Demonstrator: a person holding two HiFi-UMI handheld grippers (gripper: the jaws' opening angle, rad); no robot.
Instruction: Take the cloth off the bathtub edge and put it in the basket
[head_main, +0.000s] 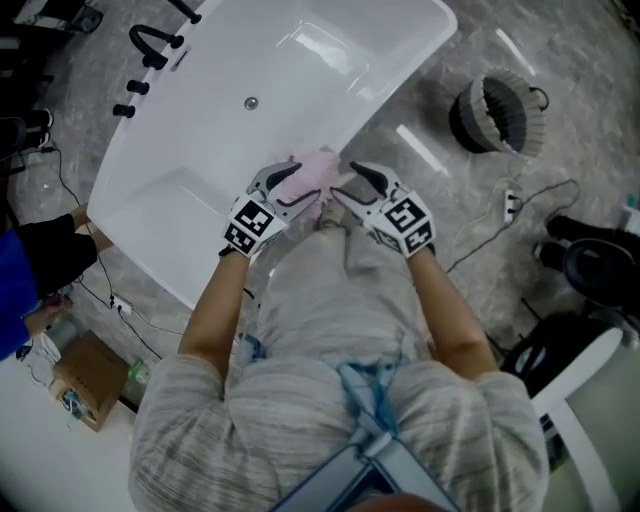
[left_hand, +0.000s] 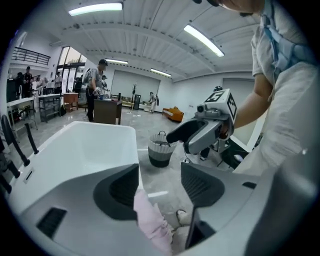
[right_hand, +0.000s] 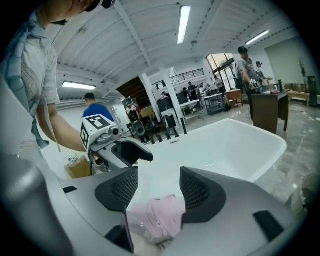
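A pink cloth (head_main: 320, 172) lies bunched on the near rim of the white bathtub (head_main: 200, 190), right in front of the person. My left gripper (head_main: 303, 190) is at its left side and my right gripper (head_main: 349, 187) at its right, tips facing each other. In the left gripper view the left gripper (left_hand: 160, 184) is open, with the cloth (left_hand: 150, 222) low beside its left jaw. In the right gripper view the right gripper (right_hand: 156, 186) is open too; the cloth (right_hand: 161, 216) sits loosely between the jaws. The grey woven basket (head_main: 497, 112) stands on the floor to the right of the tub.
Black taps (head_main: 150, 50) stick up at the tub's far left end. Cables (head_main: 505, 215) and dark equipment (head_main: 590, 262) lie on the marble floor to the right. A cardboard box (head_main: 85, 380) and a person in blue (head_main: 20, 285) are at the left.
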